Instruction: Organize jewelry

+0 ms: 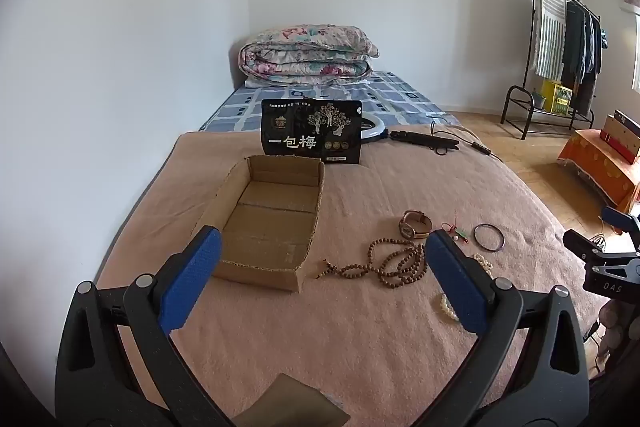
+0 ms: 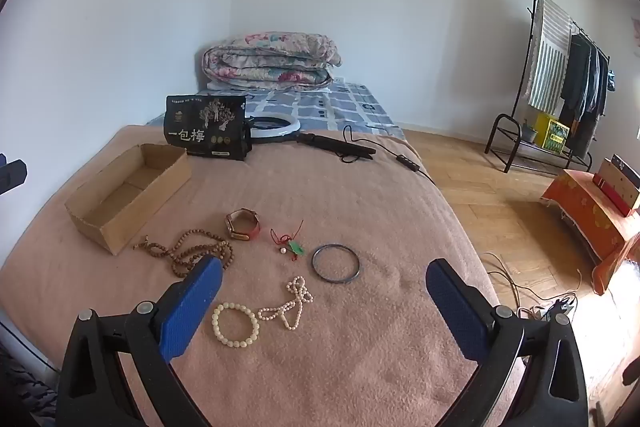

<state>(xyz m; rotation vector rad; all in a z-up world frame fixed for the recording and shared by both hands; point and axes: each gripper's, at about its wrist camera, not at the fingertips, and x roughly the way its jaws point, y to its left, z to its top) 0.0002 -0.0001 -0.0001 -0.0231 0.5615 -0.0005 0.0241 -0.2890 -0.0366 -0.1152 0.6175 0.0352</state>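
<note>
You hold both hand-held grippers above a bed covered by a pinkish-tan blanket (image 2: 360, 367). Your left hand-held gripper (image 1: 323, 269) has its blue-padded jaws spread wide with nothing between them; your right hand-held gripper (image 2: 324, 293) is spread just as wide and also pinches nothing.

In the right wrist view the jewelry lies scattered on the blanket ahead of you. A cream bead bracelet (image 2: 235, 325) lies nearest, at 11 o'clock from the right gripper's midpoint, just beside a white pearl necklace (image 2: 292, 305) in a loose tangle. Beyond them at 12 o'clock is a thin dark metal bangle (image 2: 336, 263). At 11 o'clock, farther off, lie a small green pendant on a red cord (image 2: 290, 243) and a gold wristwatch with a red strap (image 2: 242, 225). A long brown wooden bead strand (image 2: 192, 253) sprawls at 10 o'clock, partly hidden behind the left blue pad.

An open, shallow cardboard box (image 2: 128, 193) sits at 10 o'clock, well left of the jewelry, with nothing inside it. Behind it a black printed pouch (image 2: 206, 133) stands upright, and a white ring light (image 2: 276, 125) lies on the bed beside it.
</note>
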